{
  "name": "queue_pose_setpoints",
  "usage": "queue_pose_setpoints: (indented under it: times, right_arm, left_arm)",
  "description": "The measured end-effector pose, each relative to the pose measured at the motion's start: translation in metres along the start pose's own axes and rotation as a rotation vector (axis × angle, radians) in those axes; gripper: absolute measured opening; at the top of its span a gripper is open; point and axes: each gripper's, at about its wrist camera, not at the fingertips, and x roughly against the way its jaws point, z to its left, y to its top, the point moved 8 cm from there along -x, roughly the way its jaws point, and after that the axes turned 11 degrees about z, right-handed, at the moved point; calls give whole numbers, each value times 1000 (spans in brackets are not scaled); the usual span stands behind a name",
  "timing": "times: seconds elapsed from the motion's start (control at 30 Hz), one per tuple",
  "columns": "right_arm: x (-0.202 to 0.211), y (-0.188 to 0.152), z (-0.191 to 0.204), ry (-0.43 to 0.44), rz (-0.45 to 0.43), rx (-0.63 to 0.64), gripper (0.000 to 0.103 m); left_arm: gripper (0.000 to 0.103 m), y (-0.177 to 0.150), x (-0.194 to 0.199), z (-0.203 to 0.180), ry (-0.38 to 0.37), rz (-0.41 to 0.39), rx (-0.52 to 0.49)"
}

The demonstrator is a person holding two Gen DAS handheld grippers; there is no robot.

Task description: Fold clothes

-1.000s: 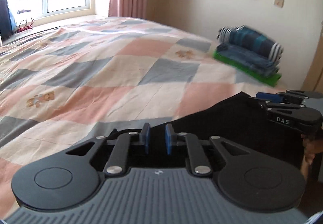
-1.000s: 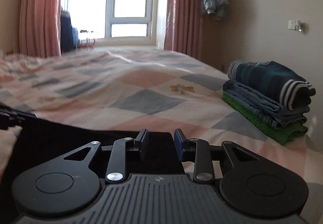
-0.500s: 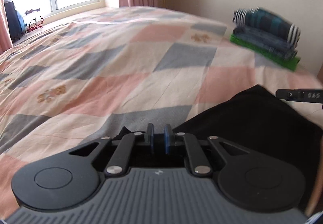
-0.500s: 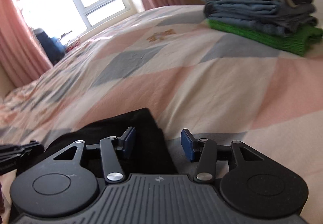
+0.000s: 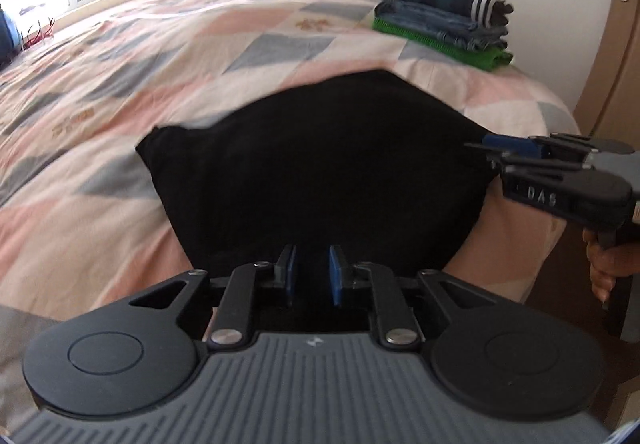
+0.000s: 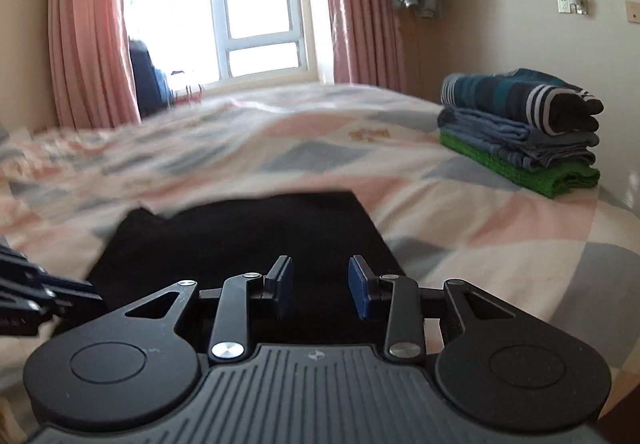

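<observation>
A black garment (image 5: 320, 164) lies folded in a flat, roughly square shape on the patchwork bed (image 5: 160, 44). My left gripper (image 5: 311, 264) hovers over its near edge, open, with nothing between the blue pads. My right gripper (image 5: 482, 143) comes in from the right, its tips at the garment's right corner. In the right wrist view the right gripper (image 6: 320, 278) is open above the black garment (image 6: 240, 236), holding nothing. The left gripper (image 6: 60, 292) shows blurred at the left edge of that view.
A stack of folded clothes (image 5: 440, 20), striped on top and green at the bottom, sits at the bed's far right corner (image 6: 520, 124). A hand (image 5: 600, 264) holds the right gripper's handle. A door (image 5: 616, 56) stands right of the bed; window and pink curtains (image 6: 92, 44) lie beyond.
The left gripper, shut on the garment's edge half a second ago, has opened. Both grippers have pulled back, and the black garment now lies folded on the bed.
</observation>
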Motion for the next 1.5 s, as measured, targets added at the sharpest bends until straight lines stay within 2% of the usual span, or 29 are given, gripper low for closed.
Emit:
queue_pose_setpoints:
  times: [0.1, 0.3, 0.53, 0.6, 0.7, 0.8, 0.87, 0.93, 1.07, 1.2, 1.4, 1.43, 1.5]
  right_arm:
    - [-14, -11, -2, -20, 17, 43, 33]
    - [-16, -6, -4, -15, 44, 35, 33]
    - [-23, -18, -1, -39, 22, 74, 33]
    - [-21, -18, 2, -56, 36, 111, 33]
    - [-12, -2, -1, -21, 91, 86, 33]
    - [0, 27, -1, 66, 44, 19, 34]
    - [-4, 48, 7, 105, 19, 28, 34]
    - [-20, 68, 20, 112, 17, 71, 34]
    - [-63, 94, 21, 124, 65, 92, 25]
    - [-108, 119, 19, 137, 118, 104, 25]
    - [-128, 125, 5, 300, 230, 84, 34]
    - [-131, 121, 5, 291, 241, 100, 33]
    - [-139, 113, 2, 211, 252, 156, 29]
  left_arm:
    - [16, 2, 1, -2, 24, 2, -1]
    - [16, 2, 0, -2, 32, 0, 5]
    - [17, -13, -9, -7, 63, -74, -46]
    - [17, -11, 3, -2, 21, -77, -33]
    - [17, 6, 25, 18, -70, -135, 16]
    - [17, 31, 29, 37, -41, -182, 17]
    - [16, 49, 21, 48, -30, -188, 30]
    - [16, 65, 10, 59, -37, -188, 50]
    - [15, 71, -1, 77, -52, -182, 96]
    - [15, 75, -12, 95, -67, -175, 142]
    - [15, 82, -31, 123, -74, -159, 197]
    - [14, 83, -37, 127, -55, -151, 186]
    - [13, 85, -48, 139, -10, -144, 173]
